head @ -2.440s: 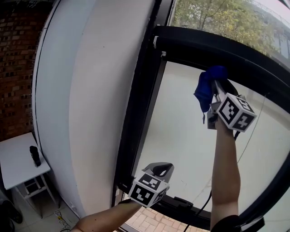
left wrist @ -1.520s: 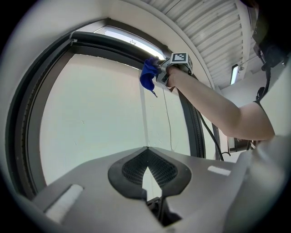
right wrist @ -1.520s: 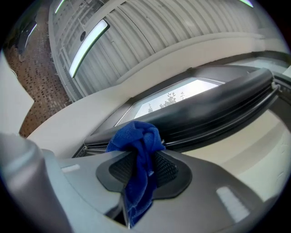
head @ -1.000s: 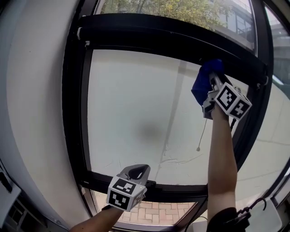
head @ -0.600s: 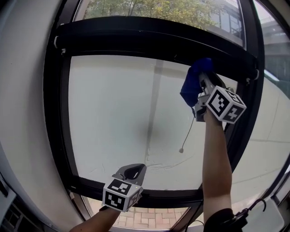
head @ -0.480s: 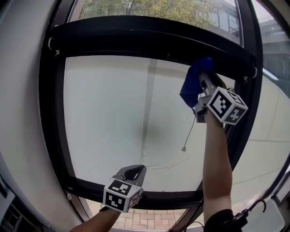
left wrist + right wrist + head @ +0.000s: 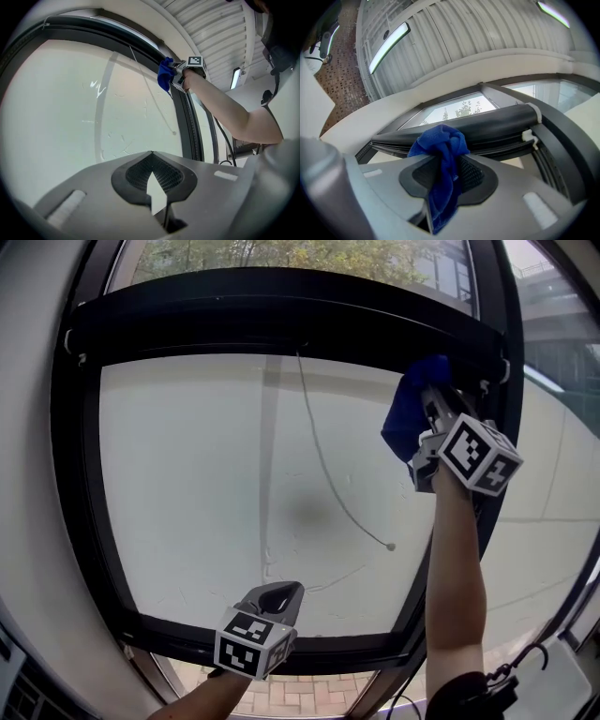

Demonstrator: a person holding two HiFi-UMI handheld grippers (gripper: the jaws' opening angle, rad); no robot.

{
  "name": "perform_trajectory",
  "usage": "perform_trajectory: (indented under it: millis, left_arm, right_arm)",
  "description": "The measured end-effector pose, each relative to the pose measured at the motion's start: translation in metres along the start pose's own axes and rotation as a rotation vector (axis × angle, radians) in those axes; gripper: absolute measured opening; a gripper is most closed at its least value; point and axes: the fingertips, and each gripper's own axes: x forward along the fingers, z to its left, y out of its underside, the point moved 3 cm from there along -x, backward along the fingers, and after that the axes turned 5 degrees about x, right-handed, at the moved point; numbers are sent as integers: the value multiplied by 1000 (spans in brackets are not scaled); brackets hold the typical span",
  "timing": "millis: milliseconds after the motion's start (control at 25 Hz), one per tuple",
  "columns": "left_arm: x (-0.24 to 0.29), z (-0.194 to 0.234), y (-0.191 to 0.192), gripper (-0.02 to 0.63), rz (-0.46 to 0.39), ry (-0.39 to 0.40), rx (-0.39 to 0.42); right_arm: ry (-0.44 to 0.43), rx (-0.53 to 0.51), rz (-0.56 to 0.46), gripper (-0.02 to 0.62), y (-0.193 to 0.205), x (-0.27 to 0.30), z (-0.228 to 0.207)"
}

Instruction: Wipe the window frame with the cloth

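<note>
Right tool (image 7: 433, 401) nearer window frame (image 7: 234, 315) corner, arm raised, cloth (image 7: 408, 420) clamped.

Bright diffuse daylight through the frosted pane (image 7: 216, 484), dark backlit frame (image 7: 281, 315), heavy fisheye bending at edges.

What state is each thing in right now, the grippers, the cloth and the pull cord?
Right gripper: shut on the blue cloth, up by the window frame's upper right corner.
Blue cloth: bunched, hanging from the jaws.
Left gripper: shut, empty, held low.
Pull cord: loose, slanting across the pane.
</note>
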Motion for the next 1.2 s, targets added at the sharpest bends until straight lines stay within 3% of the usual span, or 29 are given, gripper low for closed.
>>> perform_trajectory:
  millis: [360,840,1200]
  left_arm:
    - [10,-14,0,-6,5,18,-6]
    - [16,-17,-2,-6,-2,25,-13]
    - [12,-12,-1,-7,-10,30,-24]
  right_arm:
    - [196,-12,42,109,-4,-27,-54]
    - [329,-62,52,106,-3,-39,-94]
    - [406,-41,54,103,-3,-47,-113]
